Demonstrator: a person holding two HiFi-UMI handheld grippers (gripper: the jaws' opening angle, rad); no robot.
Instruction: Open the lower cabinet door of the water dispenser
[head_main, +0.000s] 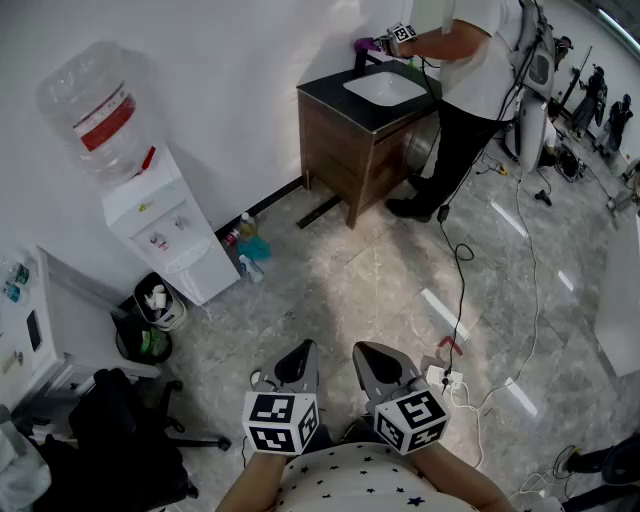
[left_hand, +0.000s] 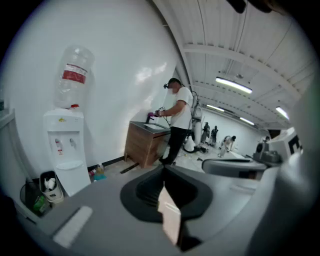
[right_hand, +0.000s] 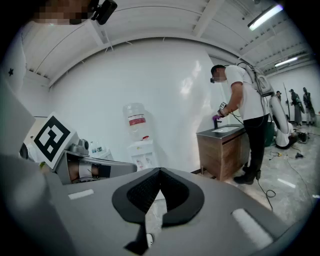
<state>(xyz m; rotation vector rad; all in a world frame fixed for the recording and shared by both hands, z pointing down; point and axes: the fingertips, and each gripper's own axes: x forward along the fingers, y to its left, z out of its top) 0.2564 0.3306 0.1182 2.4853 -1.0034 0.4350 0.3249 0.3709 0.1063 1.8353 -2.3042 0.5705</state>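
While the water dispenser (head_main: 160, 215) stands at the floor's (head_main: 380, 290) far left edge against the wall (head_main: 220, 80), lower cabinet door (head_main: 205, 272) closed, the left gripper (head_main: 303, 352) and right gripper (head_main: 366, 352) hover side by side well apart from it, jaws pressed together, empty.

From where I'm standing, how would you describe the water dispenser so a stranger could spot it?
Follow the white wall left from the wooden sink cabinet. The water dispenser stands against it, a white tower with a small bin beside it. Only it carries a big clear upturned bottle with a red label on top.
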